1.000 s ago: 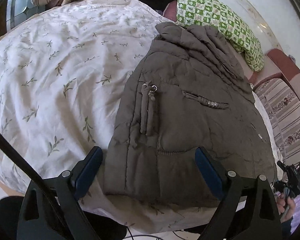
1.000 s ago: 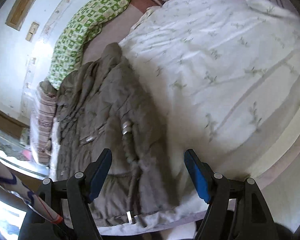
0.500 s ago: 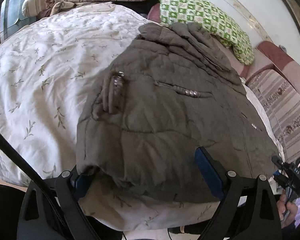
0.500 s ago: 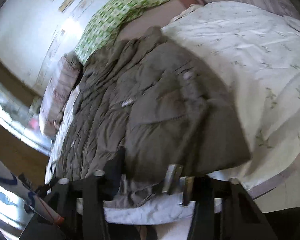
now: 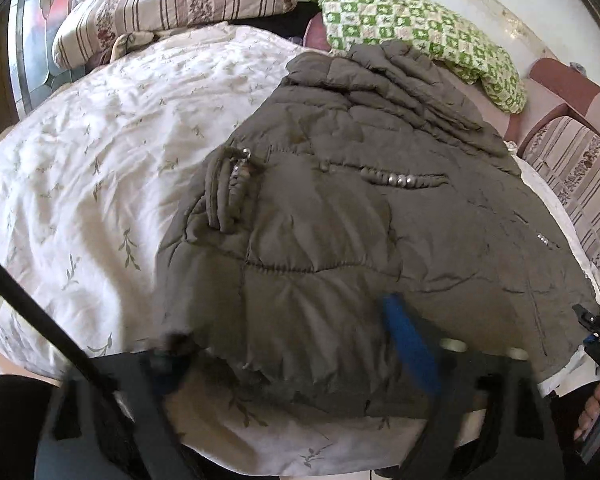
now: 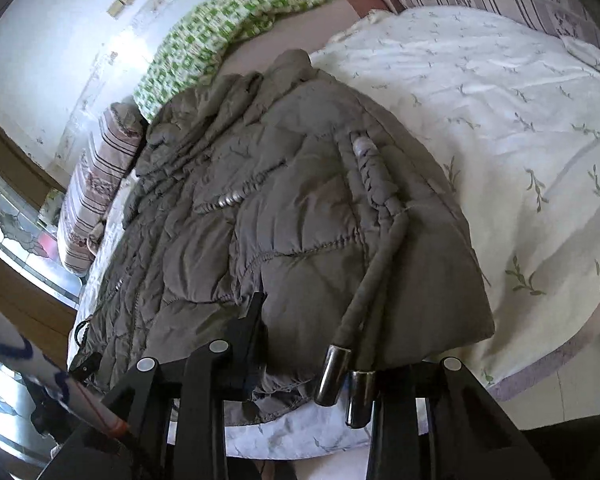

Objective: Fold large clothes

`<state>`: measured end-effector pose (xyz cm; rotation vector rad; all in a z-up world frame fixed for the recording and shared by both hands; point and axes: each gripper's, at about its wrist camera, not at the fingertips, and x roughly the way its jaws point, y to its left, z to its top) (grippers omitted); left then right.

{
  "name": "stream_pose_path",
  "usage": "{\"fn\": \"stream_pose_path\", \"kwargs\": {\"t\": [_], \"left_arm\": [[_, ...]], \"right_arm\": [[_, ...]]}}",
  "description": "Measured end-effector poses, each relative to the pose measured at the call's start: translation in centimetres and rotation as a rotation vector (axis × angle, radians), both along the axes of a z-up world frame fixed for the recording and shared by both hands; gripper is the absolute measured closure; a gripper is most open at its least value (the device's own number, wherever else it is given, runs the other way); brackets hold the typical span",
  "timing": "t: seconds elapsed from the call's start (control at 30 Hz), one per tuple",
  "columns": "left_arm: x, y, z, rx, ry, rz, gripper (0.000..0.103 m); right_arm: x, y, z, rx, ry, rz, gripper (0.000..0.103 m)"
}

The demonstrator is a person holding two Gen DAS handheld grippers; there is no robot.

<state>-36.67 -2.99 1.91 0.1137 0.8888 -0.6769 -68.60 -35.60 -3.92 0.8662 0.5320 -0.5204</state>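
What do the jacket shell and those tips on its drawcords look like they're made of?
The jacket shell looks like a matte olive-grey woven synthetic, perhaps nylon or polyester, over padding: stitched quilt lines with puffy, finely wrinkled panels between them. The cord tips look like polished metal: dark cylinders with bright reflections, though plated plastic can't be ruled out.

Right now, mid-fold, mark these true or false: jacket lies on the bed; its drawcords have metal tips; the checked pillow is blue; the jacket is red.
1. The jacket lies on the floral bedspread. True.
2. Its drawcords end in metal tips. True.
3. The checked pillow is blue. False: green and white.
4. The jacket is red. False: grey-brown.
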Motion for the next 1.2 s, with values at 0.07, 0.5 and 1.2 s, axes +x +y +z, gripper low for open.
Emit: {"fn": "stream_pose_path", "kwargs": {"t": [0.07, 0.5, 1.2], "left_arm": [[-0.3, 0.1, 0.6, -0.006, -0.029, 0.004, 0.054], [-2.3, 1.6, 3.7, -0.039, -0.084, -0.041, 0.081], [0.2, 1.6, -0.2, 0.006, 0.019, 0.011, 0.041]], "right_arm": [[0.0, 0.4, 0.8, -0.026, -0.003, 0.021, 0.081], [-1.4, 3.4, 5.9, -0.228, -0.045, 0.032, 0.088], [-0.1, 0.8, 1.3, -0.046, 0.037, 0.012, 0.073]]}}
